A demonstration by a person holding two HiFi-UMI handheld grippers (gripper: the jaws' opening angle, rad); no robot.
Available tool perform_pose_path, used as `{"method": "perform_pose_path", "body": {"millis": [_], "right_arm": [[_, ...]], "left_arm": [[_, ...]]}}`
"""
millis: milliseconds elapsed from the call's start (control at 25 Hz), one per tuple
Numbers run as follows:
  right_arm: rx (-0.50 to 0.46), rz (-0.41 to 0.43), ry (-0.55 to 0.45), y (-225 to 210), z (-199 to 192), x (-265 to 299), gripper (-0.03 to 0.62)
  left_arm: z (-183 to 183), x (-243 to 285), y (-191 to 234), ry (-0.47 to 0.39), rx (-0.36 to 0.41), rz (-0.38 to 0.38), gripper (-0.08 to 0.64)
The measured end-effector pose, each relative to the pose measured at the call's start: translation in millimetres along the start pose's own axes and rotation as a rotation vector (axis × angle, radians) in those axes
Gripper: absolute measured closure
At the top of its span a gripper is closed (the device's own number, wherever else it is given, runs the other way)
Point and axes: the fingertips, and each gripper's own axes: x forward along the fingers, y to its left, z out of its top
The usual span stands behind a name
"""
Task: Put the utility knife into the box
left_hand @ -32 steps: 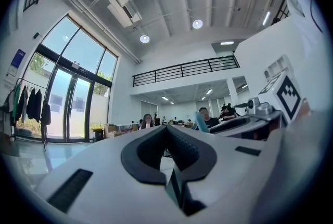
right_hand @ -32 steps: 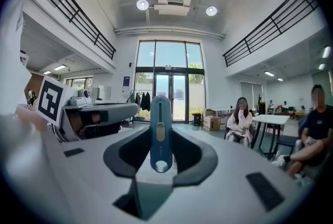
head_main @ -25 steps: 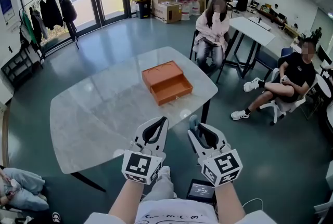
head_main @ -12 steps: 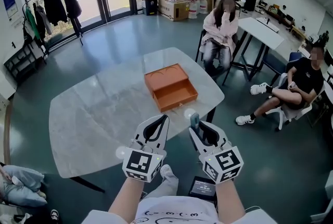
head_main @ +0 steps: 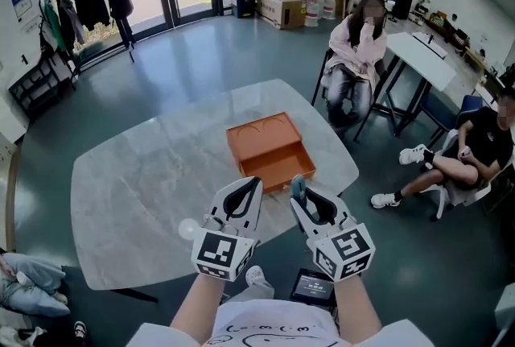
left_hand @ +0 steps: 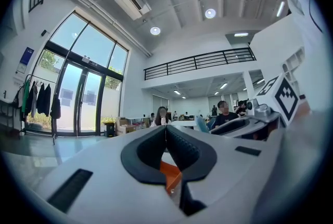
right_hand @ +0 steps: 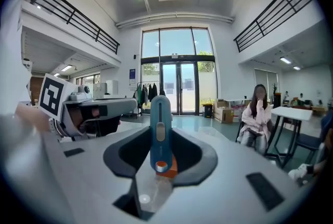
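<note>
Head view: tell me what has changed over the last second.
Both grippers have moved forward toward the orange box. The right gripper, shut on the blue utility knife, now reaches the front edge of the open drawer, with the left gripper alongside. Unchanged: the knife stays gripped, the left jaws stay together and empty, and the box sits on the table with its drawer open.

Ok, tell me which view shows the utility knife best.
The right gripper view: the utility knife stands upright between the right gripper's jaws, blue body and slider in full sight. The head view shows only its blue tip above that gripper. The left gripper view catches just a small blue sliver, likely its end.
</note>
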Motion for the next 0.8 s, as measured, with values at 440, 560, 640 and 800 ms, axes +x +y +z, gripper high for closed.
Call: {"method": "perform_pose_path", "body": {"millis": [440, 560, 640, 800], "right_arm": [[-0.018, 0.047, 0.063, -38.3, -6.9, 70.9, 0.460], [-0.029, 0.055, 0.070, -46.5, -5.9, 81.3, 0.460], [-0.038, 0.062, 0.076, -48.5, -7.3, 86.9, 0.460], [-0.049, 0.085, 0.093, -48.7, -12.9, 96.4, 0.460]], "left_arm": [[-20.9, 52.7, 52.2, 0.015, -0.037, 0.050, 0.545], [-23.2, 60.4, 58.6, 0.016, -0.042, 0.062, 0.545], [-24.7, 62.0, 62.3, 0.015, -0.044, 0.070, 0.545], [-28.0, 60.9, 70.1, 0.020, -0.040, 0.096, 0.545]]}}
